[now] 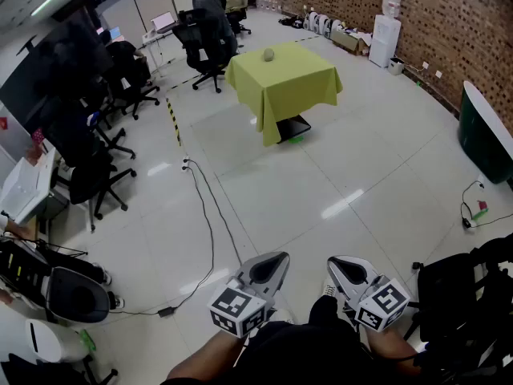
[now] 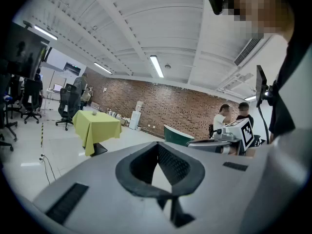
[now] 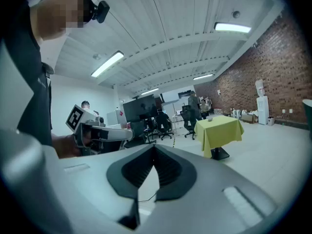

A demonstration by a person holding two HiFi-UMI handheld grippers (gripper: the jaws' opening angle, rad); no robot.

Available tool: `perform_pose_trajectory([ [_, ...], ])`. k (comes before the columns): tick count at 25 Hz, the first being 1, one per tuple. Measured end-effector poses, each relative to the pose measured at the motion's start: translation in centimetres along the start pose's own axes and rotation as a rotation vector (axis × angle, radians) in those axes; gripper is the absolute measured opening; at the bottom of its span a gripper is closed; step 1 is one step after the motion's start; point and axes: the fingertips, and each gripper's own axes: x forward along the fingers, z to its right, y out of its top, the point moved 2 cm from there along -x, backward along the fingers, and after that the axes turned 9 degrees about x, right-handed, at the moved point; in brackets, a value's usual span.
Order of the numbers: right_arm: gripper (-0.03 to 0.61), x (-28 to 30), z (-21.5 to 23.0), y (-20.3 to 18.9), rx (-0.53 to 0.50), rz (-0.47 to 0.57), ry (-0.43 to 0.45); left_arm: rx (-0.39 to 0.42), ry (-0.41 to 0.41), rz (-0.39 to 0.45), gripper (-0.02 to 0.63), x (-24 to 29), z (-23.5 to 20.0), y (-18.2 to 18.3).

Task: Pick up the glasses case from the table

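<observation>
The glasses case (image 1: 268, 54) is a small grey rounded thing on a table under a yellow-green cloth (image 1: 282, 87), far across the room. It also shows small in the left gripper view (image 2: 94, 112) and in the right gripper view (image 3: 210, 119). Both grippers are held low at the bottom of the head view, far from the table. My left gripper (image 1: 278, 257) points forward with its jaws together and nothing between them (image 2: 157, 147). My right gripper (image 1: 333, 261) stands beside it, also shut and empty (image 3: 155, 150).
White tiled floor lies between me and the table. A black cable (image 1: 210, 223) runs across it at left. Office chairs (image 1: 207, 34) and desks line the left side. A water dispenser (image 1: 385, 32) and a dark green tub (image 1: 486, 135) stand by the brick wall. Two people (image 2: 233, 117) stand at right.
</observation>
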Motion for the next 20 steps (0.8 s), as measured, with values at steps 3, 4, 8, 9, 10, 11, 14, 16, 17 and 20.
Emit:
perform_pose_trajectory([
  [3, 0.002, -0.4, -1.1, -0.3, -0.008, 0.007, -0.016, -0.010, -0.007, 0.012, 0.006, -1.1, 0.2, -0.2],
  [4, 0.002, -0.5, -1.2, -0.3, -0.012, 0.009, -0.023, -0.003, -0.008, 0.016, 0.006, -1.3, 0.1, -0.2],
  [8, 0.003, -1.3, -1.2, -0.4, -0.005, 0.013, -0.045, 0.007, -0.011, 0.026, 0.006, -1.3, 0.4, 0.5],
  [9, 0.003, -1.6, -1.2, -0.4, -0.004, 0.013, -0.047, 0.014, -0.014, 0.029, 0.006, -1.4, 0.6, 0.6],
  [10, 0.003, -1.8, -1.2, -0.3, -0.008, 0.014, -0.049, 0.021, -0.017, 0.032, 0.006, -1.5, 0.8, 0.6],
  [11, 0.003, -1.9, -1.3, -0.2, -0.013, 0.016, -0.050, 0.024, -0.017, 0.037, 0.006, -1.6, 0.9, 0.7],
  [14, 0.003, -1.8, -1.6, 0.1, -0.021, 0.026, -0.046, 0.014, -0.009, 0.049, 0.006, -1.9, 1.0, 1.0],
  [16, 0.002, -1.8, -1.9, 0.2, -0.026, 0.029, -0.041, 0.016, -0.009, 0.051, 0.006, -2.1, 1.2, 1.0],
  [17, 0.003, -1.9, -2.1, 0.1, -0.029, 0.028, -0.039, 0.022, -0.013, 0.050, 0.006, -2.1, 1.4, 0.9],
  [20, 0.003, -2.2, -2.3, -0.3, -0.026, 0.019, -0.036, 0.072, -0.038, 0.052, 0.006, -2.1, 2.3, 1.0],
])
